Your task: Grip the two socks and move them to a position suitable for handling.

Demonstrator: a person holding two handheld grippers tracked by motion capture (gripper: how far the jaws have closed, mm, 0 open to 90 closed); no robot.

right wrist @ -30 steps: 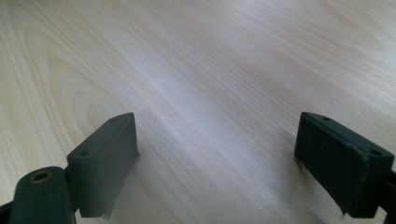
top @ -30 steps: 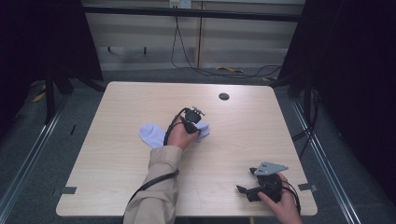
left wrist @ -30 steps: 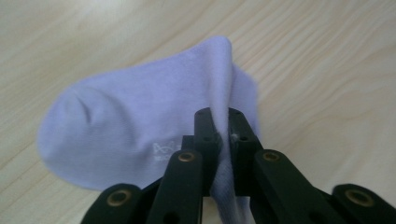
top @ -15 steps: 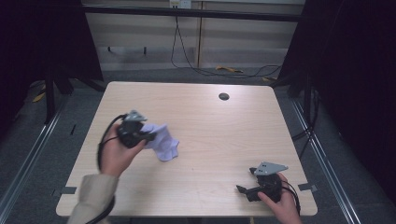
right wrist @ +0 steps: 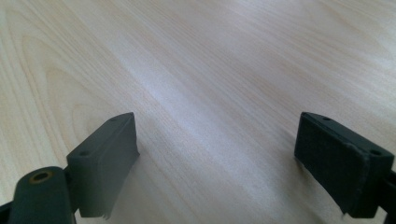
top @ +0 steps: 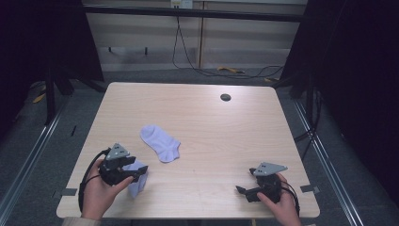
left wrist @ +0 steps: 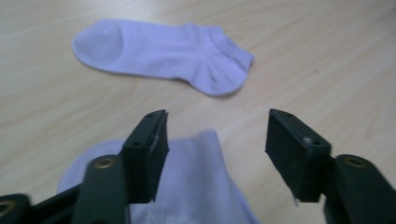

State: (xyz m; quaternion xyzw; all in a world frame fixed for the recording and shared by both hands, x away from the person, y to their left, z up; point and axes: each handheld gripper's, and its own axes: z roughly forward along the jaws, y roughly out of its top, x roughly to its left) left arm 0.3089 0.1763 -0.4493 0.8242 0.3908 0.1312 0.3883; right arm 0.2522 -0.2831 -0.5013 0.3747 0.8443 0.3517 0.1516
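Near sock (left wrist: 196,186) lies under the open left tool (left wrist: 217,154), half-hidden from above.

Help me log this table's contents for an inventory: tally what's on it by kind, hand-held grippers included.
Pale lilac socks: 2, one sock lying flat mid-table, one sock under the left gripper
Hand-held grippers: 2, the left gripper and the right gripper, both with jaws apart
Black grommet: 1
Total: 5
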